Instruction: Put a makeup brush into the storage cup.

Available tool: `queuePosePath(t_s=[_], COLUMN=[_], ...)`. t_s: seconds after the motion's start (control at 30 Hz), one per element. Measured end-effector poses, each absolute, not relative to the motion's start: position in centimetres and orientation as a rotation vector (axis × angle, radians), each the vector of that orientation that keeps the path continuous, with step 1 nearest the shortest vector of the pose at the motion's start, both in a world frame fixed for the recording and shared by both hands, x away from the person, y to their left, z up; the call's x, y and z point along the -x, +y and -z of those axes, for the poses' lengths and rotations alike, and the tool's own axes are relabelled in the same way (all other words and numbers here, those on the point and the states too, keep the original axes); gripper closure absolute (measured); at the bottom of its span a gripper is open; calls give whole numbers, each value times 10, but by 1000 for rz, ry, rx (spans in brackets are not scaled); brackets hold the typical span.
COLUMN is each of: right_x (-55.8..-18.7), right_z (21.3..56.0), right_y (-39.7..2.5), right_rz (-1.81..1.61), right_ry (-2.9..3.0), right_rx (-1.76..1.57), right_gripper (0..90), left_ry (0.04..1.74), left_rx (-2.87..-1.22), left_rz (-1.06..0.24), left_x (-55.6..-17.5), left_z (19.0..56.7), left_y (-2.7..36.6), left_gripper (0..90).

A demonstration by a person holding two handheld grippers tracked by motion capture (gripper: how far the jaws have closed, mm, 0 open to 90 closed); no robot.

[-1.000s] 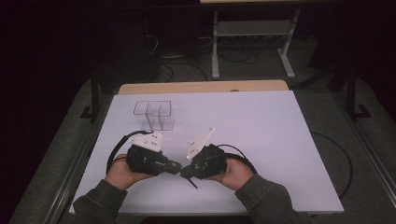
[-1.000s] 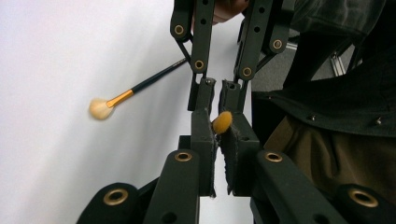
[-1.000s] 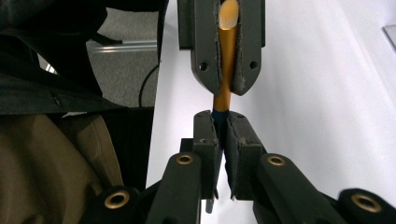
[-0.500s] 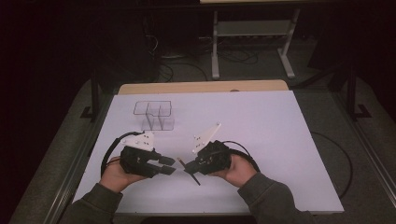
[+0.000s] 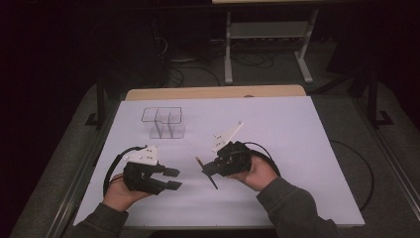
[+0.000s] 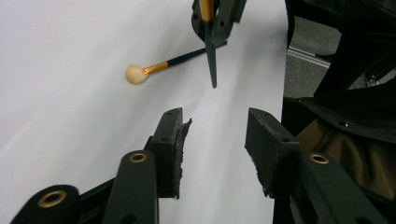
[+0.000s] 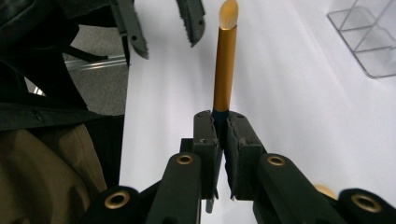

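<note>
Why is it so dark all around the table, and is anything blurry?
High view: light falls on the white table, the room behind stays dark. Right gripper view: the gold brush looks sharp, the clear organizer softer. Left gripper view: near jaws slightly soft.

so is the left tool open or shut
Open: the left tool shows a clear gap between its jaws, with nothing in it but white table.

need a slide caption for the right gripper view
Right gripper shut on a gold-handled brush, bristles pointing away, with the clear organizer on the white table beyond.
</note>
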State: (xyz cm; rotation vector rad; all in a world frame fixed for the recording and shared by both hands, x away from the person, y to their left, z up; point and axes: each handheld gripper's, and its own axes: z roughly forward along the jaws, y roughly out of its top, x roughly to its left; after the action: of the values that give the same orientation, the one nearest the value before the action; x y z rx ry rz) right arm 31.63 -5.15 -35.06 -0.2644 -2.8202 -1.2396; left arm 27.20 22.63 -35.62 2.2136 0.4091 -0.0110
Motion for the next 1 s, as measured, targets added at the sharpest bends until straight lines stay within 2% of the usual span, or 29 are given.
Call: queuePosePath(t_s=[1.0], right_x=[-350], right_z=[325], right_y=[-59], right_rz=[1255], right_ry=[-2841], right_rx=[344], right_gripper=[824], left_ry=[485], left_rx=[-2206], left_rz=[-72], left_x=[-262], left_z=[383], left_y=[239], left_gripper=[421])
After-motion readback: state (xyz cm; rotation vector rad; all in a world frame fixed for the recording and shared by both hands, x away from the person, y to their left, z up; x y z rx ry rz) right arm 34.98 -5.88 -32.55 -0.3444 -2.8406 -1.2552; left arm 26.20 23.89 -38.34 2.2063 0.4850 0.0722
